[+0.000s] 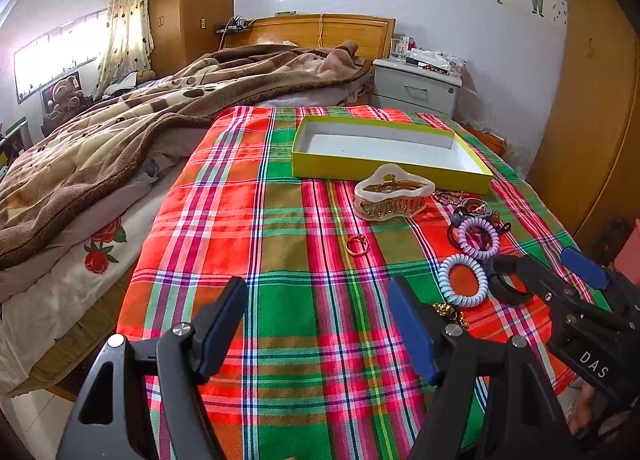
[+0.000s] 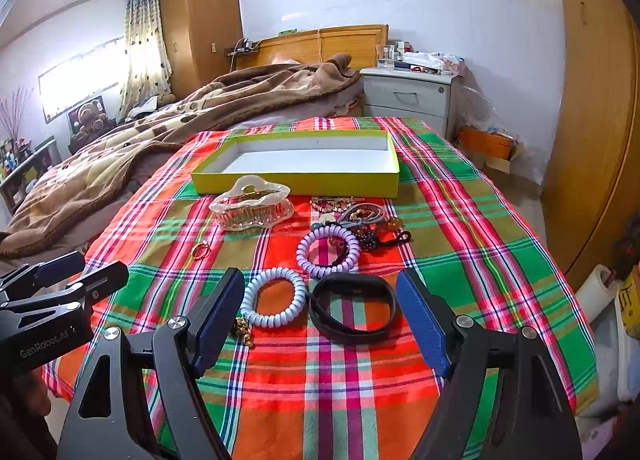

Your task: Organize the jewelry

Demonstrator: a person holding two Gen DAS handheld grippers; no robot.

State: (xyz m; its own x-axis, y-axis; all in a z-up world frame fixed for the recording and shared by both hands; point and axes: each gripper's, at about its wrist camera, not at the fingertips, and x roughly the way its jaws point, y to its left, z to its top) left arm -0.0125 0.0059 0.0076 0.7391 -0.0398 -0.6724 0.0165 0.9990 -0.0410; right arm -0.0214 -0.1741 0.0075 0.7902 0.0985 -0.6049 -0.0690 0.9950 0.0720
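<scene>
An empty yellow box (image 1: 384,169) (image 2: 296,181) with a white inside lies at the far end of the plaid cloth (image 1: 288,300) (image 2: 360,372). In front of it sit a cream hair claw (image 1: 392,195) (image 2: 252,207), a gold ring (image 1: 357,246) (image 2: 200,251), a purple coil tie (image 1: 478,238) (image 2: 328,250), a pale blue coil tie (image 1: 463,280) (image 2: 272,302), a black band (image 1: 508,280) (image 2: 354,310), a small gold piece (image 1: 448,312) (image 2: 244,330) and a heap of beaded ties (image 2: 360,219). My left gripper (image 1: 320,324) stands open over bare cloth. My right gripper (image 2: 320,316) is open, straddling the blue tie and black band.
A bed with a brown blanket (image 1: 120,131) lies to the left. A grey nightstand (image 1: 416,87) stands behind the cloth against the wall, and a wooden wardrobe (image 2: 592,119) is on the right. The right gripper's body (image 1: 580,300) shows at the left view's right edge.
</scene>
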